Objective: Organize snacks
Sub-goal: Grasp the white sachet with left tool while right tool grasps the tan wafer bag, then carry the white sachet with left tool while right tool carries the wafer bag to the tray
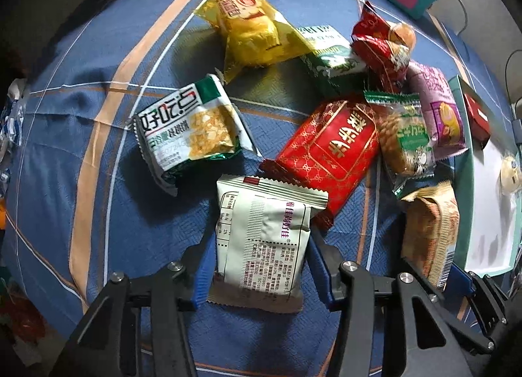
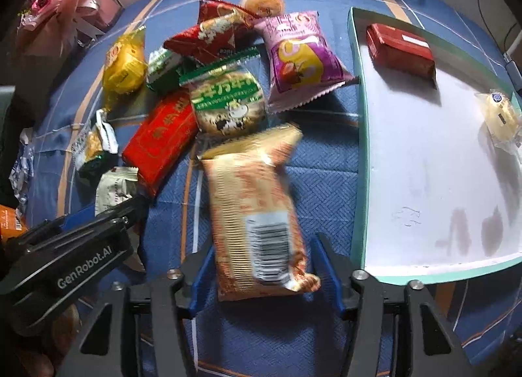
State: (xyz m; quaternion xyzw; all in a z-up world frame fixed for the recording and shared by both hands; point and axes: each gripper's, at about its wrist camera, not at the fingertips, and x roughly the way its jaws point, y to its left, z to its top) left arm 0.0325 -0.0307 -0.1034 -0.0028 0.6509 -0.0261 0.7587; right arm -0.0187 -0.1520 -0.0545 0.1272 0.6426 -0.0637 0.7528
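Two grippers are pointed down over a blue plaid cloth point(image 1: 81, 148) strewn with snacks. The left gripper point(image 1: 257, 266) is clamped on a white pack point(image 1: 264, 240), its blue pads pressed against the pack's two long sides. The right gripper point(image 2: 261, 266) is closed on an orange pack point(image 2: 257, 210), barcode up, which looks blurred. Just beside that pack a white tray point(image 2: 359, 135) with a teal rim is seen, and a red pack point(image 2: 401, 47) and a small yellow snack point(image 2: 499, 113) are lain in it, well apart. A red packet point(image 1: 329, 145) and others are heaped on the cloth beyond the white pack.
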